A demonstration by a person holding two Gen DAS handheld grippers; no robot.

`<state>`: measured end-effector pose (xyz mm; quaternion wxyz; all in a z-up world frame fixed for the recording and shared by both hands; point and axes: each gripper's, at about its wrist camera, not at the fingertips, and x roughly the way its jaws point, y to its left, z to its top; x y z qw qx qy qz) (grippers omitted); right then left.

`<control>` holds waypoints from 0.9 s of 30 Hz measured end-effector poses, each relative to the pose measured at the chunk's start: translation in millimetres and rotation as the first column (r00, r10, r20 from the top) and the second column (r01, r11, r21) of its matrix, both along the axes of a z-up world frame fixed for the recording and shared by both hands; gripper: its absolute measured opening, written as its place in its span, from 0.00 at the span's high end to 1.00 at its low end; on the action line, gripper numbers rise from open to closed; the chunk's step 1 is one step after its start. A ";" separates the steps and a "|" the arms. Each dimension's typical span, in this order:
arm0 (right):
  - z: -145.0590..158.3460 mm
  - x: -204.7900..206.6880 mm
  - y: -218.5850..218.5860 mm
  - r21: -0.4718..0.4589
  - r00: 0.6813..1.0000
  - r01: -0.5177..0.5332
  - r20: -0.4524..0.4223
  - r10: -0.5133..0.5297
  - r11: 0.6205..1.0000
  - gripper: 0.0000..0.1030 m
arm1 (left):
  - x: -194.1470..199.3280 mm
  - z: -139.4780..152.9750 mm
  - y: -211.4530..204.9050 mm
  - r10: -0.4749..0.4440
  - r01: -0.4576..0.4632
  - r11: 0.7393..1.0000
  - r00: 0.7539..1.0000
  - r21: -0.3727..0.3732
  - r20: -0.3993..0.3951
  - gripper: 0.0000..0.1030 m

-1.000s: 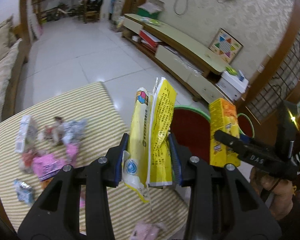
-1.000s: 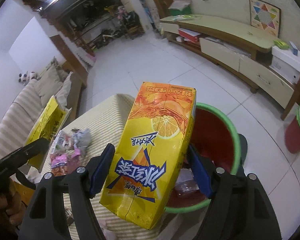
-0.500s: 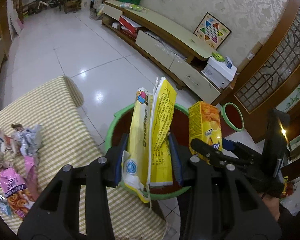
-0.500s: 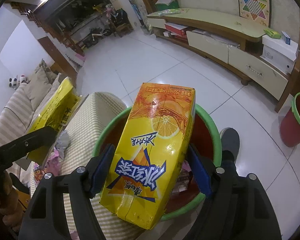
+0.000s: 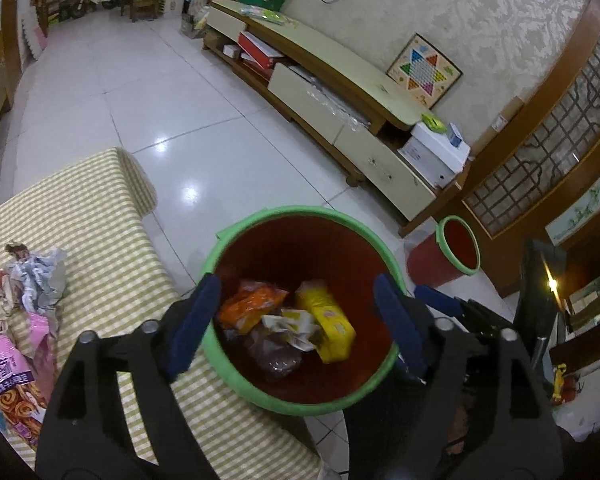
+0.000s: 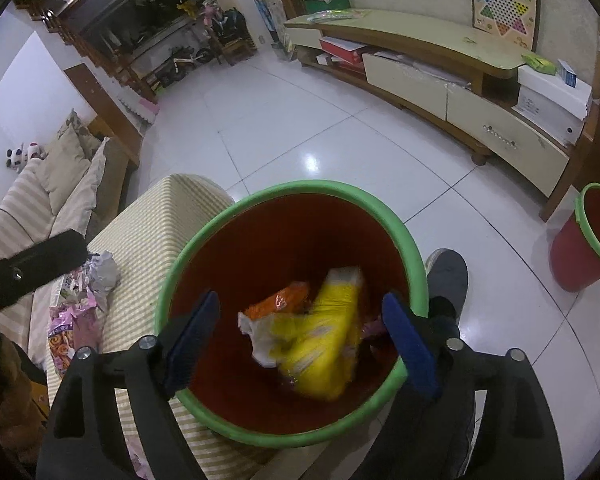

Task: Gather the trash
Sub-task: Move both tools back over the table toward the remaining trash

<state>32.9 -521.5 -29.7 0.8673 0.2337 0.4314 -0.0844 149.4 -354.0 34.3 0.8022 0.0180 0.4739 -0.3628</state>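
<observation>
Red bin with green rim, beside the striped table. It holds a yellow carton, an orange packet and crumpled wrappers; in the right wrist view the carton is motion-blurred, its print unreadable. Left gripper: jaws spread wide, nothing between them, over the bin. Right gripper: the same; its body hides the bin's near rim. Remaining trash pile sits on the table, partly cut off at the left edge. Second red bin stands well apart on the floor.
</observation>
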 end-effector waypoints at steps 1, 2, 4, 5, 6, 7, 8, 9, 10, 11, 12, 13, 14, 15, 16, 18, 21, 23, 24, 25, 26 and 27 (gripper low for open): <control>0.4 1.2 1.4 -0.004 1.000 -0.004 0.000 0.004 1.000 0.20 | 0.8 1.8 4.0 0.009 -0.009 1.000 1.000 -0.004 0.003 0.19; 1.5 1.5 3.8 -0.010 1.000 -0.010 0.000 0.010 1.000 0.17 | 1.4 3.0 5.6 0.016 -0.016 1.000 1.000 -0.005 0.005 0.17; 5.4 2.2 10.2 -0.023 1.000 -0.014 0.007 0.014 1.000 0.13 | 3.1 6.7 13.4 0.034 -0.034 0.999 0.999 -0.004 0.015 0.08; 7.8 2.1 14.7 -0.029 1.000 -0.015 0.010 0.016 0.999 0.11 | 3.7 8.0 16.7 0.040 -0.040 0.999 0.999 -0.004 0.017 0.07; 10.6 2.2 18.0 -0.037 1.000 -0.017 0.014 0.018 0.999 0.11 | 3.6 9.5 21.1 0.046 -0.046 0.999 0.999 -0.004 0.018 0.05; 13.4 2.3 21.3 -0.043 1.000 -0.019 0.017 0.020 0.999 0.10 | 3.2 11.2 26.1 0.055 -0.055 0.998 0.998 -0.005 0.020 0.05; 16.2 3.4 24.2 -0.046 1.000 -0.020 0.018 0.021 0.999 0.10 | 3.3 12.5 30.4 0.063 -0.063 0.998 0.998 -0.006 0.021 0.05; 19.2 3.4 28.5 -0.050 1.000 -0.022 0.020 0.023 0.999 0.10 | 3.1 14.0 36.2 0.072 -0.072 0.997 0.997 -0.008 0.023 0.05; 22.1 3.7 33.1 -0.053 0.999 -0.026 0.020 0.027 0.998 0.10 | 3.2 15.8 41.9 0.081 -0.081 0.997 0.996 -0.010 0.024 0.05; 24.5 4.0 37.1 -0.057 0.999 -0.030 0.020 0.031 0.998 0.10 | 2.5 18.0 49.2 0.093 -0.093 0.996 0.995 -0.012 0.026 0.05; 27.6 5.5 41.4 -0.061 0.999 -0.033 0.020 0.034 0.998 0.10 | 2.3 19.2 54.2 0.099 -0.099 0.995 0.995 -0.014 0.027 0.05; 30.5 5.8 46.8 -0.067 0.999 -0.038 0.022 0.040 0.997 0.10 | 2.1 21.1 60.5 0.108 -0.108 0.994 0.994 -0.016 0.030 0.05; 33.4 6.0 52.4 -0.074 0.999 -0.045 0.023 0.046 0.996 0.09 | 1.1 23.4 68.5 0.118 -0.117 0.993 0.993 -0.017 0.033 0.05; 36.0 6.4 57.3 -0.080 0.998 -0.049 0.025 0.051 0.996 0.09 | -0.1 25.8 77.3 0.128 -0.127 0.992 0.991 -0.019 0.037 0.05; 38.7 6.9 62.3 -0.084 0.998 -0.054 0.029 0.056 0.995 0.07 | -1.5 27.8 82.7 0.135 -0.134 0.991 0.990 -0.020 0.039 0.05; 45.3 8.3 75.2 -0.088 0.997 -0.069 0.037 0.072 0.994 0.07 | -4.3 32.2 99.4 0.156 -0.156 0.988 0.987 -0.022 0.042 0.05; 53.8 12.1 98.0 -0.091 0.993 -0.101 0.046 0.105 0.991 0.07 | -9.7 39.7 128.3 0.196 -0.195 0.980 0.979 -0.026 0.051 0.05; 59.2 14.9 118.1 -0.096 0.989 -0.132 0.052 0.138 0.987 0.07 | -12.9 45.2 154.6 0.235 -0.233 0.972 0.970 -0.029 0.059 0.05; 61.2 15.6 127.4 -0.099 0.987 -0.145 0.053 0.151 0.984 0.07 | -14.7 46.6 165.0 0.251 -0.249 0.968 0.966 -0.032 0.062 0.05; 63.4 17.0 136.2 -0.102 0.984 -0.162 0.055 0.168 0.982 0.07 | -16.3 48.6 178.6 0.272 -0.270 0.962 0.960 -0.034 0.064 0.05; 65.2 18.4 145.4 -0.106 0.981 -0.178 0.056 0.185 0.978 0.07 | -17.7 50.5 193.1 0.294 -0.292 0.956 0.954 -0.036 0.065 0.05; 67.1 20.2 156.9 -0.106 0.977 -0.200 0.058 0.207 0.974 0.07 | -19.2 51.2 202.8 0.308 -0.307 0.951 0.949 -0.037 0.065 0.05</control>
